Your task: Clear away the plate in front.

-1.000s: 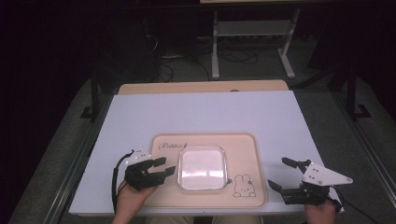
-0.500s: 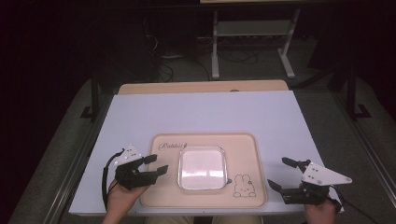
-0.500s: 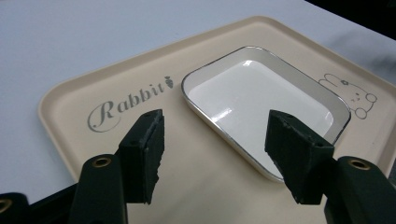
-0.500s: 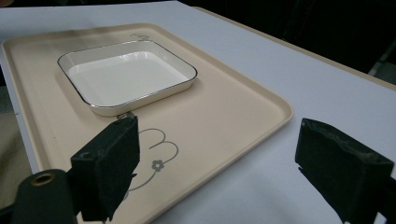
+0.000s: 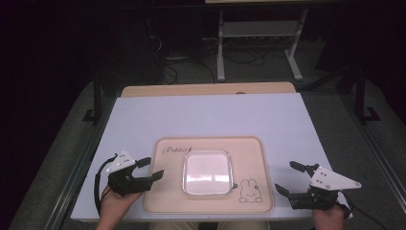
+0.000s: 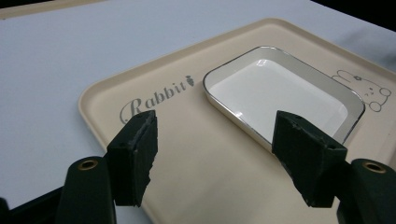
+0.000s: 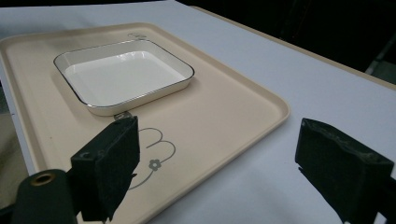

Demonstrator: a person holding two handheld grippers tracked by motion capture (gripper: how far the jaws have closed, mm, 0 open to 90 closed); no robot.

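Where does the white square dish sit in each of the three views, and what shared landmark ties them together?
High view: the white dish lies low in the picture's centre, on the beige tray.
Left gripper view: the dish is right of centre, beyond the right jaw.
Right gripper view: the dish is upper left, above the left jaw.
Shared landmark: the rabbit drawing printed on the tray beside one corner of the dish.

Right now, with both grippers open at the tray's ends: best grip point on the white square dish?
Take the white square dish by its raised rim, one jaw inside and one outside. The left edge suits best: the left gripper, whose jaws have just been opening with nothing between them, already faces it across the beige tray. The dish lies flat and shallow, so come in low. Probably avoid the rounded corners.
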